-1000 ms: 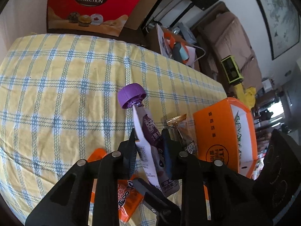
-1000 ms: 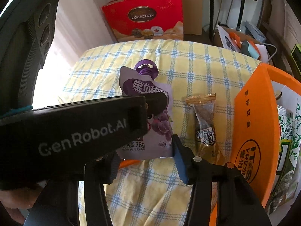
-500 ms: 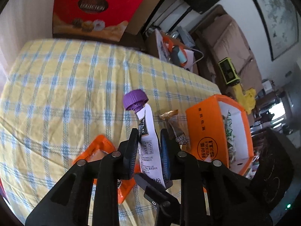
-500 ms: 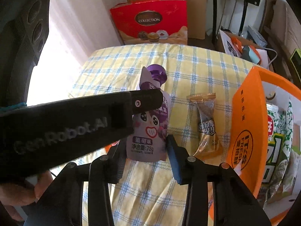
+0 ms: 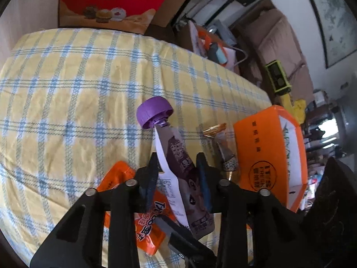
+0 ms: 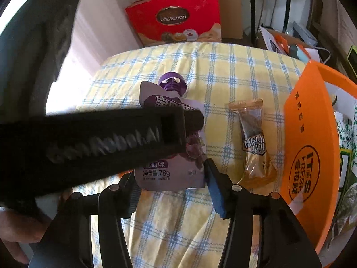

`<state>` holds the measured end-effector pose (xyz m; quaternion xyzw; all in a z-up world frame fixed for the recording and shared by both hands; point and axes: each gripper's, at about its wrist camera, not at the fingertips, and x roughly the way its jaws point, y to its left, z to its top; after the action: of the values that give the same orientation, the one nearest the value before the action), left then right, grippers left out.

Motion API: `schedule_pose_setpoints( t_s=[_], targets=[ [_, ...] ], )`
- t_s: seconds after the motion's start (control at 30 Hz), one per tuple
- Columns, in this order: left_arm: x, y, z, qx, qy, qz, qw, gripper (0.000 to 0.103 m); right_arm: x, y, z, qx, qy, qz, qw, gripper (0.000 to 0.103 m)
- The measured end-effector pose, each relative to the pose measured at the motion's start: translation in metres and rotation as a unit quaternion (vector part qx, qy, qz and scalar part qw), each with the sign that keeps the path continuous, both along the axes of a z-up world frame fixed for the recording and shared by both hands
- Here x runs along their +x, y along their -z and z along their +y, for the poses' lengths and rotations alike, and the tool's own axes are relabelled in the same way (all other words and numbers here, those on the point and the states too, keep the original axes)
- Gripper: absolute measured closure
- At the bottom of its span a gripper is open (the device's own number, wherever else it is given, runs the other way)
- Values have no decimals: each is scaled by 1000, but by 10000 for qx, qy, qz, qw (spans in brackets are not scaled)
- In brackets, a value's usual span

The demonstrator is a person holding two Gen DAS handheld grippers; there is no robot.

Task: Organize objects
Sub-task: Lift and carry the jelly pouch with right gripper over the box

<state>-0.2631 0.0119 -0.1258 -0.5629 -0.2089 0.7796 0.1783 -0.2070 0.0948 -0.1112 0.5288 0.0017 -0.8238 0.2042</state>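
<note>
The left claw (image 5: pixel 177 174), just easing, grips the purple pouch (image 5: pixel 178 163), hiding its middle from the half-open right claw (image 6: pixel 171 185).

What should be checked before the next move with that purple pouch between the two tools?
1. Left tool pinches the pouch: ok.
2. Right tool grips the pouch: not ok; its jaws have just been opening and stand either side of the pouch's bottom.
3. Cap on: ok.
4. Way to the box free: not ok along the cloth; a brown packet lies between.
5. Room in the box: cannot tell; packets already fill the part in view.
</note>
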Motion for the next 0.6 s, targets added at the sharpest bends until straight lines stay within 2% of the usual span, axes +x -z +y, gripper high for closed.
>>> schedule_pose_setpoints(
  t_s=[0.27, 0.6],
  targets=[
    [8, -12, 2, 65, -11, 142, 9999, 81, 6, -6, 0, -56, -93, 30, 9999, 53],
    [24, -54, 13, 151, 6, 418, 9990, 84, 18, -35, 11, -171, -53, 268, 9995, 54]
  ],
)
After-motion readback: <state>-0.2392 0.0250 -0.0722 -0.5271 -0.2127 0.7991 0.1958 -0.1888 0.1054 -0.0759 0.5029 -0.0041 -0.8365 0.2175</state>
